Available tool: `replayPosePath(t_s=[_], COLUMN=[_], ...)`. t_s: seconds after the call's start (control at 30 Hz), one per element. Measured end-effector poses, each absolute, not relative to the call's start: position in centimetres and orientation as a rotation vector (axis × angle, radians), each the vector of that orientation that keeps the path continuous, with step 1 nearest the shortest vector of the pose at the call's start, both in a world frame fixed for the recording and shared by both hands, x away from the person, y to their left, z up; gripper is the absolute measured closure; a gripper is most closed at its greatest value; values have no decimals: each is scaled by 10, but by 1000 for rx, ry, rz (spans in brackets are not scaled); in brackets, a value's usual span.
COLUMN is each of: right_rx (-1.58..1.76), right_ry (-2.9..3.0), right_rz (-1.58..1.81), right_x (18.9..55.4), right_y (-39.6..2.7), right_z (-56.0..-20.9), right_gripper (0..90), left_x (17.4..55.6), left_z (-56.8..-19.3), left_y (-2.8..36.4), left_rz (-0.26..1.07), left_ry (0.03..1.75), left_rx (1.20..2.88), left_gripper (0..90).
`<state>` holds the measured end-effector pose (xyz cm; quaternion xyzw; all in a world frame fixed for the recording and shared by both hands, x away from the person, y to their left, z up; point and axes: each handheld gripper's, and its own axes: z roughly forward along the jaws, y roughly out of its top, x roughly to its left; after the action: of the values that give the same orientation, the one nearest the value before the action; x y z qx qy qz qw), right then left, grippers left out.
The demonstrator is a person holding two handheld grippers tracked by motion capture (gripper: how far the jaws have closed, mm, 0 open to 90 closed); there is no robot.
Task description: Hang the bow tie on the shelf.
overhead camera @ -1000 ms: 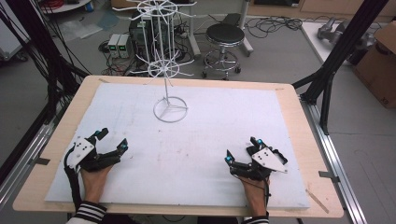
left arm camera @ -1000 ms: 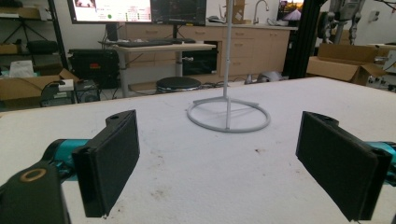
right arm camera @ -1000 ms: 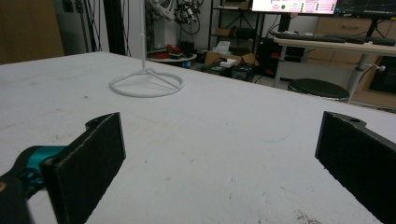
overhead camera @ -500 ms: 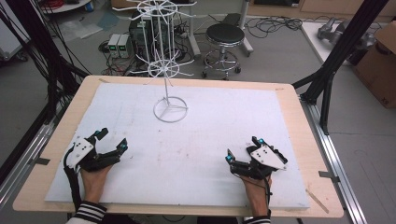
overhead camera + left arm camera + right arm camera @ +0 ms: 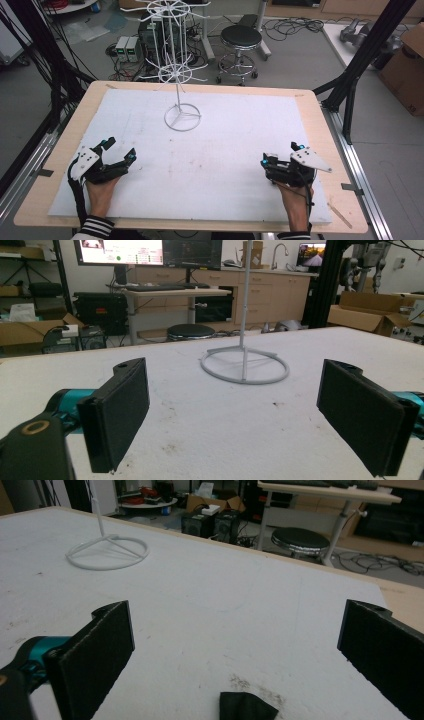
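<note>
A white wire stand [image 5: 182, 118] with a ring base and tiers of spokes rises at the back middle of the white mat [image 5: 235, 130]. My left gripper [image 5: 119, 149] rests open near the mat's front left, held by a hand. Along its wide-apart jaws I see the stand's ring base [image 5: 245, 368] ahead, and the left gripper [image 5: 234, 390] holds nothing. My right gripper [image 5: 280, 154] sits open near the front right. In its own view the right gripper [image 5: 235, 630] is empty over bare mat, with the stand base [image 5: 107, 553] far off to the left.
The mat lies on a wooden table [image 5: 320, 120] with black frame posts at both sides. A round stool [image 5: 241, 37] and electronics boxes [image 5: 127, 48] stand on the floor behind. A small dark piece [image 5: 247, 706] shows at the bottom edge of the right gripper view.
My right gripper has shifted a little to the right along the front of the mat. The left gripper and the stand have not moved.
</note>
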<state>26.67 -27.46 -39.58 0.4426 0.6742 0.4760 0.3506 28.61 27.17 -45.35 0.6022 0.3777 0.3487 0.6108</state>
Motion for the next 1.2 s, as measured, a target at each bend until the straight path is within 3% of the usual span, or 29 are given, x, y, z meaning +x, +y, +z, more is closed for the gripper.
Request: replayPosePath(t_s=[0.07, 0.7, 0.77, 0.9, 1.2], right_rx=[1159, 1240, 1262, 1287, 1340], right_ry=[1788, 2080, 2115, 2158, 2274], right_rz=[1232, 1002, 973, 965, 890], right_x=[268, 276, 278, 278, 283], right_y=[-280, -290, -291, -293, -296], right_z=[-393, -386, -387, -387, -397], right_gripper=[40, 70, 150, 219, 273], left_x=[286, 286, 286, 286, 286], left_z=[-454, -454, -454, -454, -454], left_y=[272, 272, 272, 272, 272], left_rz=[804, 802, 802, 802, 802], left_ry=[872, 874, 874, 875, 874], left_rx=[1390, 1385, 1385, 1384, 1384], left_gripper=[138, 138, 138, 138, 138])
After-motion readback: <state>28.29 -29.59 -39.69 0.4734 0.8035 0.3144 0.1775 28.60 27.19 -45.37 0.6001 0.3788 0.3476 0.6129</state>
